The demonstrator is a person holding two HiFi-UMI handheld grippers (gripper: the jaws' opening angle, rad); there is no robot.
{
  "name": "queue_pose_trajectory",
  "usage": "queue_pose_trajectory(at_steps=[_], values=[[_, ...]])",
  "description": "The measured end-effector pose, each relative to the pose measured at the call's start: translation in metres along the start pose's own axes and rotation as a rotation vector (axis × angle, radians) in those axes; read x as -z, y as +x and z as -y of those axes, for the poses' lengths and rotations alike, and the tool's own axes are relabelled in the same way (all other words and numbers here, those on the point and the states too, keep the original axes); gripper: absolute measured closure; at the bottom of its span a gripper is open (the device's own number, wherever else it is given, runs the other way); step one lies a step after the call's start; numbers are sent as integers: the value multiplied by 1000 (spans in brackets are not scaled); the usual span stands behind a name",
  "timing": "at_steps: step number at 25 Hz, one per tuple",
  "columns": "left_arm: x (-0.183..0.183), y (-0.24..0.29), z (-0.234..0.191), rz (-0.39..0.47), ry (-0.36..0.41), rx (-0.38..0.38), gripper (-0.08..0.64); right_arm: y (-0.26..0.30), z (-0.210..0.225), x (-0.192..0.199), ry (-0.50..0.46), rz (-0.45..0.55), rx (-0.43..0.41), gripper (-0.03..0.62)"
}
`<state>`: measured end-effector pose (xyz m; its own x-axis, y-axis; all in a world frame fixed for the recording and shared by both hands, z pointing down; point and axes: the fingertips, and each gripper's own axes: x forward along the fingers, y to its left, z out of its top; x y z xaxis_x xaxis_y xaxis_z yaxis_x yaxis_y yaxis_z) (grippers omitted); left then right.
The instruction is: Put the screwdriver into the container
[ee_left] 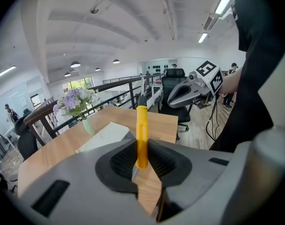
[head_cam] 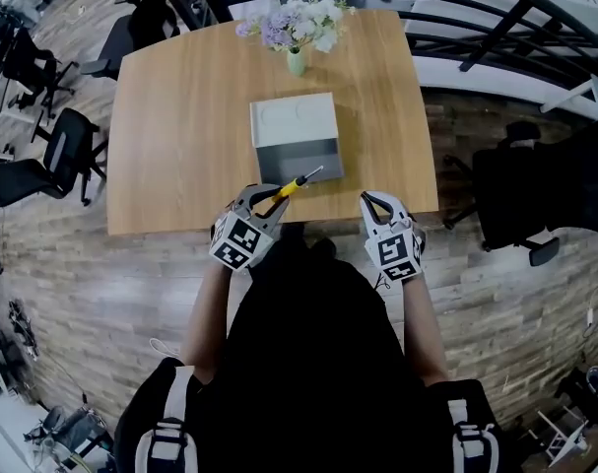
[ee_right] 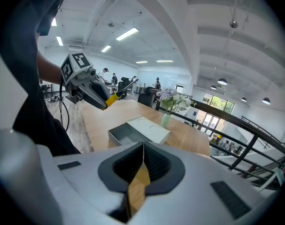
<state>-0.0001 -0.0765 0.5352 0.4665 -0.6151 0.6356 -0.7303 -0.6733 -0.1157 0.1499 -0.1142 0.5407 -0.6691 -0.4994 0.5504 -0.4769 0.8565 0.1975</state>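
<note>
Right now my left gripper (head_cam: 267,197) pinches the yellow screwdriver (head_cam: 297,183), its tip at the container's (head_cam: 299,162) near edge. My right gripper (head_cam: 370,200), near the container, is pressed together and empty. Looks like the carry step; next I move over the container's open half and release.

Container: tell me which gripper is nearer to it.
Left. The left gripper, shut on the screwdriver, sits at the near left corner of the container; the right gripper is farther, off its right corner.

The left tool (ee_left: 142,162) buries the lower handle of the screwdriver (ee_left: 141,130) (its metal tip cannot be made out there) and hides much of the container (ee_left: 104,134).
</note>
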Motion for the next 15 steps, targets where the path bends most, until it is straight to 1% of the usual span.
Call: queue_pose_trajectory(at_steps=[9, 13, 15], values=[[11, 12, -13, -23, 34, 51, 476, 5, 3, -3, 16, -32, 30, 568], [14, 19, -16, -59, 111, 89, 476, 6, 7, -11, 3, -51, 41, 568], [16, 22, -18, -59, 118, 111, 476, 7, 11, -13, 4, -62, 52, 568]])
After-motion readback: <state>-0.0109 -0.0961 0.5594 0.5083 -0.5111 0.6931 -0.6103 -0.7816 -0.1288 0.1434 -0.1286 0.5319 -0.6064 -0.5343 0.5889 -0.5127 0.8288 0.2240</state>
